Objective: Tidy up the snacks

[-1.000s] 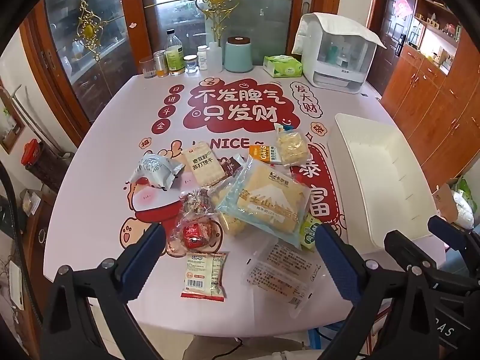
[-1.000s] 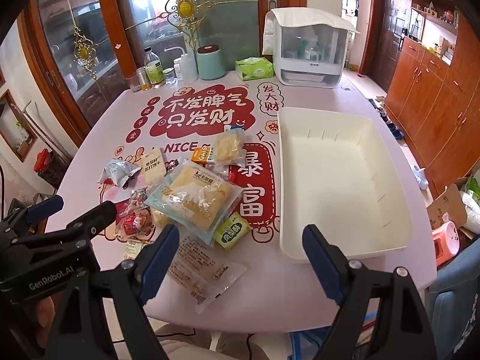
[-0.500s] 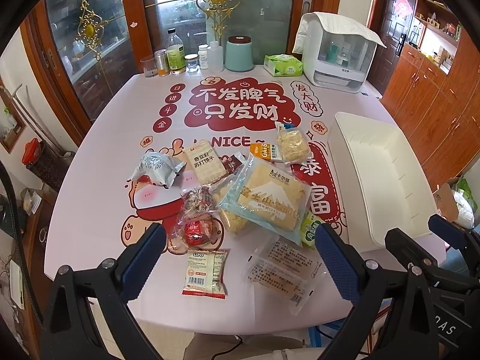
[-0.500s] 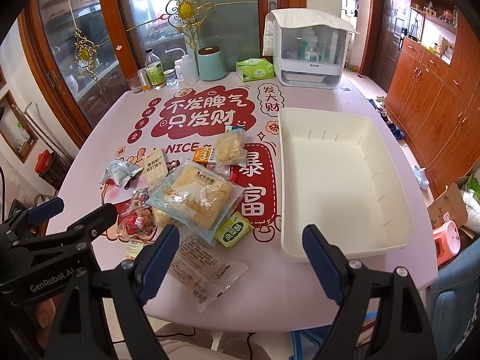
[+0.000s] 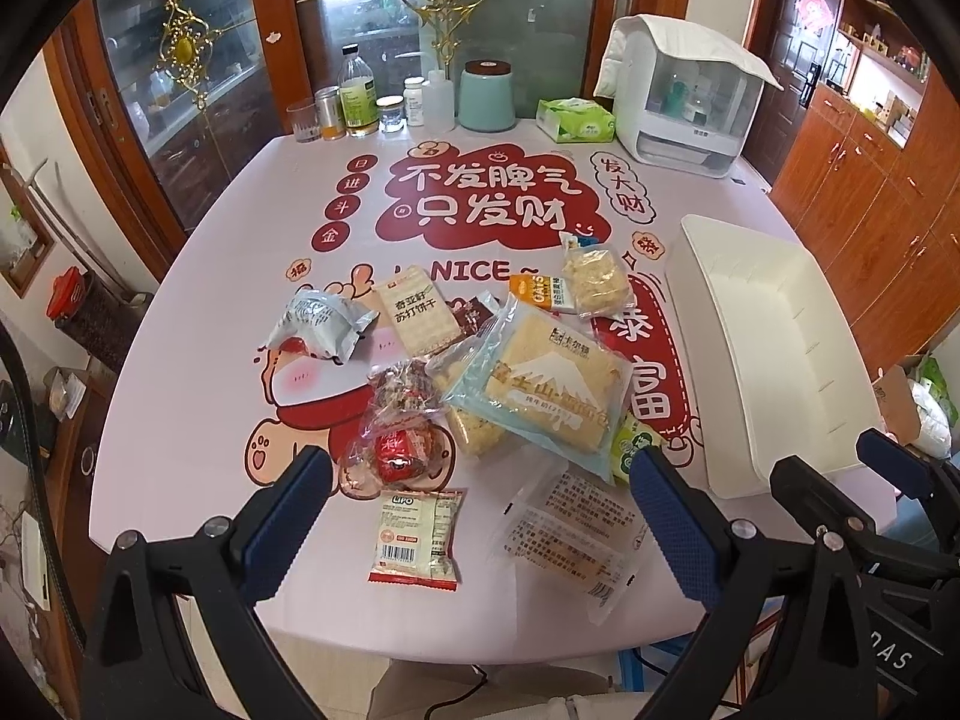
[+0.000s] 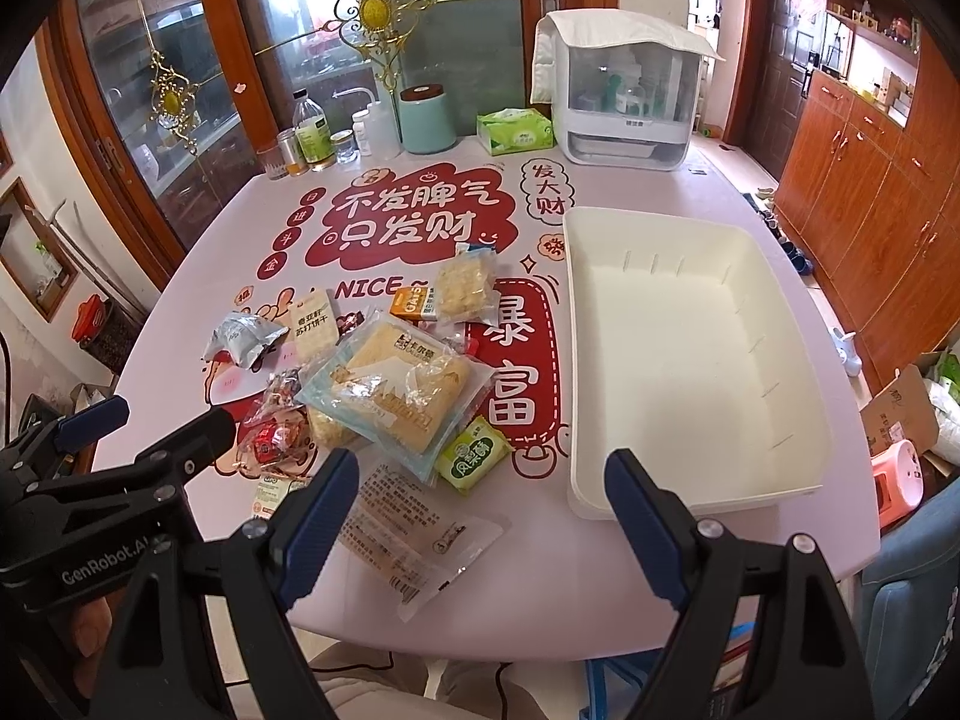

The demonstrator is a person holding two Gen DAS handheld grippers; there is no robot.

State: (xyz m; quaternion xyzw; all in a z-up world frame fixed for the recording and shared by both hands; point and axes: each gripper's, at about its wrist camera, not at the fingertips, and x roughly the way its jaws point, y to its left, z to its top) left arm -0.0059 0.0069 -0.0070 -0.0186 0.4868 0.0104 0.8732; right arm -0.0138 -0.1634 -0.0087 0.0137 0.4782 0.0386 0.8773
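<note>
Several snack packs lie in a loose heap mid-table: a large blue bread bag (image 5: 543, 390) (image 6: 396, 390), a clear flat pack (image 5: 573, 534) (image 6: 420, 531), a small white LIPO pack (image 5: 417, 534), a red candy bag (image 5: 399, 444), a green pack (image 6: 474, 453), a silver pouch (image 5: 321, 324). An empty white bin (image 6: 690, 360) (image 5: 762, 348) stands to their right. My left gripper (image 5: 480, 516) hovers open over the table's near edge, above the LIPO pack. My right gripper (image 6: 480, 516) is open too, near the bin's front corner. Nothing is held.
Along the table's far edge stand bottles and jars (image 5: 360, 102), a teal canister (image 5: 487, 95), a tissue box (image 5: 576, 120) and a white covered appliance (image 5: 684, 102). Wooden cabinets (image 6: 870, 180) line the right wall. A cardboard box (image 6: 900, 414) sits on the floor.
Both views have edged slightly forward toward the table. The snacks and bin have not moved, and both grippers stay open.
</note>
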